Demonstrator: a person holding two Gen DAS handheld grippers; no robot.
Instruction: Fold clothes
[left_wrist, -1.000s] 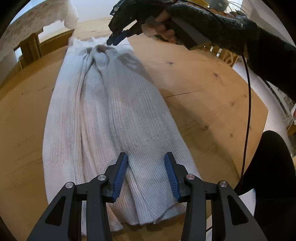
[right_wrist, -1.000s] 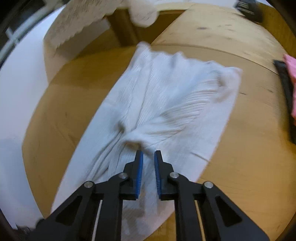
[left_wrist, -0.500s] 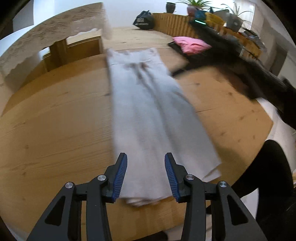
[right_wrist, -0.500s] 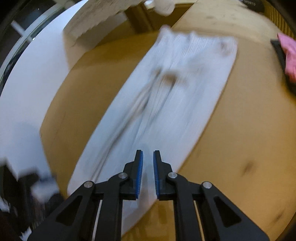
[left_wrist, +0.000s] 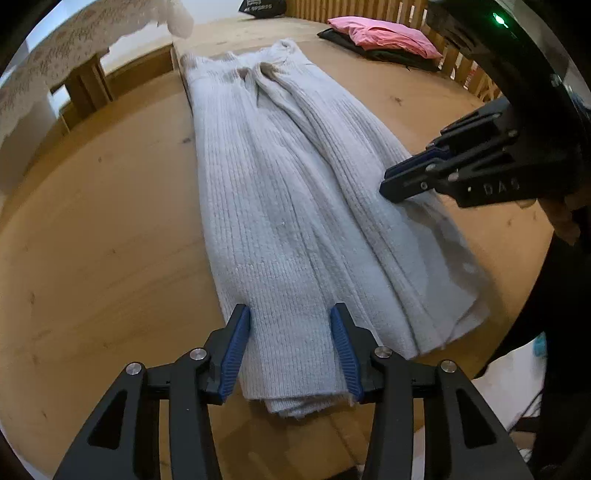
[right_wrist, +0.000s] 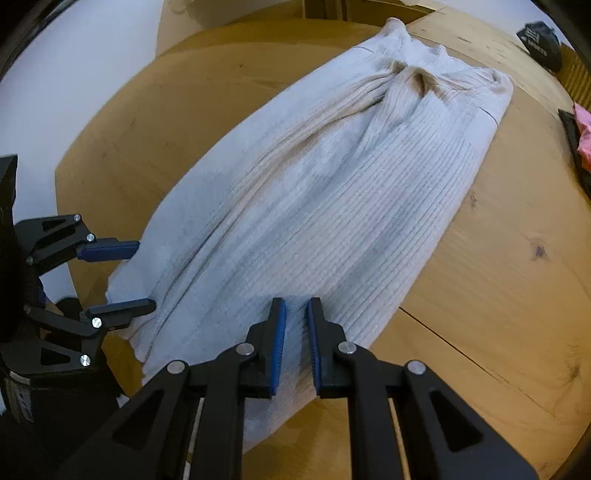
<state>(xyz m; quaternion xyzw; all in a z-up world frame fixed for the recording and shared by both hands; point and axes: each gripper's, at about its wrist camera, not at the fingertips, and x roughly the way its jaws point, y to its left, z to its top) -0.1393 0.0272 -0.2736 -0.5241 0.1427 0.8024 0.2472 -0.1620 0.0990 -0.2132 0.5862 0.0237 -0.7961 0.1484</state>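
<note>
A white ribbed knit garment (left_wrist: 295, 192) lies folded into a long strip on the wooden table (left_wrist: 103, 229); it also shows in the right wrist view (right_wrist: 332, 206). My left gripper (left_wrist: 290, 332) is open, its fingers over the garment's near hem, holding nothing; it also shows in the right wrist view (right_wrist: 142, 275). My right gripper (right_wrist: 294, 317) is shut and empty, just above the garment's near side edge. It appears in the left wrist view (left_wrist: 388, 182) at the garment's right edge.
A pink cloth (left_wrist: 384, 37) on a dark one lies at the table's far right. A black bag (right_wrist: 539, 40) sits at the far end. A lace-covered table (left_wrist: 55, 66) stands to the left. The table edge (left_wrist: 517, 325) is close to me.
My right gripper has pulled back from the garment's far end to its near side. My left gripper has shifted over the near hem. The garment lies flatter.
</note>
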